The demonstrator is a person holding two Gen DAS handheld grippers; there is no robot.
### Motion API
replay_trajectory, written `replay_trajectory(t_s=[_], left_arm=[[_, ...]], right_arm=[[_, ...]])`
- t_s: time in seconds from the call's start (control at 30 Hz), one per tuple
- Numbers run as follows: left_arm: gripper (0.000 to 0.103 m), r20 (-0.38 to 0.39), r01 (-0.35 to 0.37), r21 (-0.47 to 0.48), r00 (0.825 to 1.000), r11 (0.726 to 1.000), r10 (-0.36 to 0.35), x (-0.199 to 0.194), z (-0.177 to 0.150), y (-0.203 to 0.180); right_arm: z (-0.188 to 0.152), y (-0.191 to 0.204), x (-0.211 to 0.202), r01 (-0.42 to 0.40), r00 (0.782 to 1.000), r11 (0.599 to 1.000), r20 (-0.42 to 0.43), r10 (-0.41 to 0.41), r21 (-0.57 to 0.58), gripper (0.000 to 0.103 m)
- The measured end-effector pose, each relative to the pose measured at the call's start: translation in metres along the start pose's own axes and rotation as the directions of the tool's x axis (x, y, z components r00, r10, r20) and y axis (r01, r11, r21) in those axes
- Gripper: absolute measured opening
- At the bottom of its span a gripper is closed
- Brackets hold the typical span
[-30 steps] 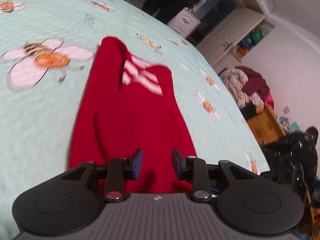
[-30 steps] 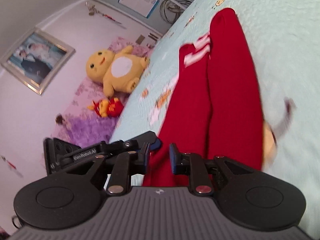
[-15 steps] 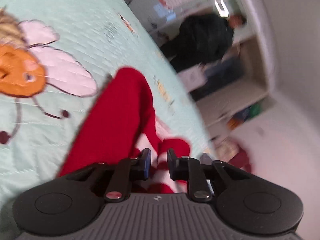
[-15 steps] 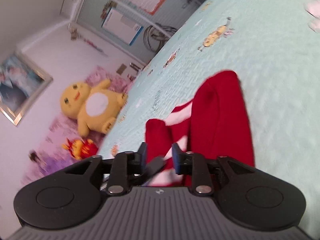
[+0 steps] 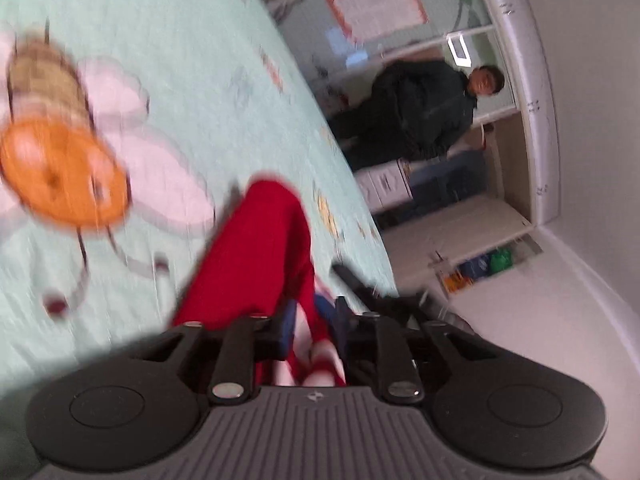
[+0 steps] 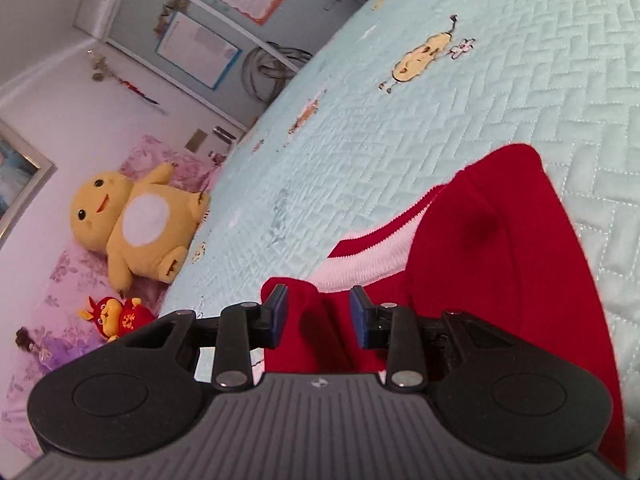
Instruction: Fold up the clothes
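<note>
Garment: a red knit piece with white stripes (image 6: 500, 280) lies on a pale green quilted bedspread (image 6: 440, 120), bunched close under both grippers.
Long axis: it runs away from the cameras, straight ahead along the fingers, up the bed.
Left gripper (image 5: 312, 326): jaws narrow with red and white striped cloth between them, apparently pinching it (the view is blurred).
Right gripper (image 6: 318, 312): jaws spread, red fabric lying in the gap, not pinched.
Nearer hand: both sit at the near end; the right gripper's tip shows beside the left.
Background: a yellow plush toy (image 6: 136, 220).
</note>
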State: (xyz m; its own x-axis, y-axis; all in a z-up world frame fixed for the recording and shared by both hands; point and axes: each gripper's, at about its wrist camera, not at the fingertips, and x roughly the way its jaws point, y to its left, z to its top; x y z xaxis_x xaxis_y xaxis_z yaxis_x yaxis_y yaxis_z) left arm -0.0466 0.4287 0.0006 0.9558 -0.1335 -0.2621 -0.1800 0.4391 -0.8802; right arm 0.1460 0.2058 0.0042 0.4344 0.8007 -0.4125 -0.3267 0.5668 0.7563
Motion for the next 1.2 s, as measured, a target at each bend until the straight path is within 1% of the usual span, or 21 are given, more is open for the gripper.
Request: replay_trajectory(t_s=[0.03, 0.1, 0.17, 0.23, 0.3, 0.37, 0.5, 0.6, 0.7, 0.77, 0.8, 0.83, 0.87, 0.97, 1.07, 1.13, 1.17, 1.2], left_arm=[[0.032, 0.015, -0.035, 0.005, 0.999, 0.999, 0.034, -0.003, 0.004, -0.005], [0.032, 0.02, -0.087, 0.027, 0.996, 0.996, 0.086, 0.0, 0.015, -0.015], [0.032, 0.018, -0.098, 0.037, 0.995, 0.994, 0.098, 0.009, 0.027, -0.019], [0.032, 0.002, -0.067, 0.022, 0.998, 0.997, 0.067, 0.017, 0.027, -0.014], [0.032, -0.013, -0.037, 0.007, 0.999, 0.999, 0.037, 0.025, 0.027, -0.008], [0.032, -0.028, -0.006, -0.009, 1.0, 1.0, 0.006, 0.034, 0.027, -0.002], [0.032, -0.057, 0.054, -0.041, 0.997, 0.998, -0.056, 0.05, 0.027, 0.009], [0.032, -0.075, 0.096, -0.065, 0.992, 0.993, -0.101, 0.061, 0.026, 0.018], [0.033, -0.08, 0.115, -0.089, 0.989, 0.989, -0.122, 0.061, 0.024, 0.023], [0.033, -0.079, 0.125, -0.108, 0.988, 0.986, -0.134, 0.061, 0.023, 0.026], [0.033, -0.076, 0.128, -0.119, 0.988, 0.985, -0.137, 0.06, 0.023, 0.028], [0.033, -0.073, 0.13, -0.128, 0.987, 0.983, -0.14, 0.06, 0.023, 0.029], [0.032, -0.069, 0.132, -0.133, 0.987, 0.982, -0.142, 0.06, 0.022, 0.03], [0.032, -0.071, 0.128, -0.125, 0.988, 0.984, -0.137, 0.06, 0.021, 0.029], [0.031, -0.079, 0.112, -0.097, 0.99, 0.989, -0.119, 0.06, 0.021, 0.025], [0.031, -0.08, 0.111, -0.089, 0.99, 0.99, -0.118, 0.061, 0.021, 0.024], [0.031, -0.082, 0.11, -0.086, 0.99, 0.99, -0.117, 0.062, 0.021, 0.024], [0.03, -0.083, 0.108, -0.083, 0.99, 0.991, -0.115, 0.062, 0.021, 0.024]], right_arm=[[0.0, 0.005, 0.002, 0.008, 1.0, 0.999, -0.015, -0.009, -0.052, 0.035], [0.0, 0.015, 0.006, 0.043, 0.999, 0.984, -0.014, -0.046, -0.172, 0.035], [-0.005, 0.023, 0.01, 0.078, 0.997, 0.959, -0.003, -0.082, -0.271, 0.035], [-0.009, 0.027, 0.012, 0.06, 0.997, 0.948, -0.019, -0.069, -0.312, 0.035], [-0.011, 0.033, 0.007, 0.057, 0.998, 0.93, -0.003, -0.063, -0.362, 0.035], [-0.016, 0.04, 0.007, 0.064, 0.997, 0.902, -0.002, -0.072, -0.427, 0.035], [-0.029, 0.055, 0.012, 0.107, 0.992, 0.824, 0.006, -0.124, -0.556, 0.035], [-0.039, 0.065, 0.015, 0.164, 0.984, 0.766, 0.045, -0.174, -0.622, 0.035], [-0.049, 0.075, 0.015, 0.231, 0.969, 0.693, 0.1, -0.225, -0.683, 0.034], [-0.055, 0.08, 0.015, 0.276, 0.956, 0.632, 0.14, -0.258, -0.724, 0.033], [-0.057, 0.081, 0.016, 0.289, 0.951, 0.609, 0.15, -0.27, -0.739, 0.032], [-0.058, 0.082, 0.016, 0.299, 0.947, 0.59, 0.158, -0.279, -0.75, 0.029], [-0.056, 0.08, 0.016, 0.294, 0.948, 0.597, 0.15, -0.28, -0.746, 0.024], [-0.051, 0.075, 0.015, 0.281, 0.951, 0.619, 0.125, -0.283, -0.734, 0.02], [-0.047, 0.07, 0.014, 0.268, 0.953, 0.64, 0.101, -0.285, -0.72, 0.02], [-0.045, 0.067, 0.012, 0.253, 0.957, 0.66, 0.085, -0.276, -0.708, 0.018], [-0.044, 0.065, 0.012, 0.239, 0.962, 0.676, 0.073, -0.264, -0.698, 0.012], [-0.042, 0.062, 0.01, 0.225, 0.966, 0.694, 0.063, -0.251, -0.684, 0.011]])
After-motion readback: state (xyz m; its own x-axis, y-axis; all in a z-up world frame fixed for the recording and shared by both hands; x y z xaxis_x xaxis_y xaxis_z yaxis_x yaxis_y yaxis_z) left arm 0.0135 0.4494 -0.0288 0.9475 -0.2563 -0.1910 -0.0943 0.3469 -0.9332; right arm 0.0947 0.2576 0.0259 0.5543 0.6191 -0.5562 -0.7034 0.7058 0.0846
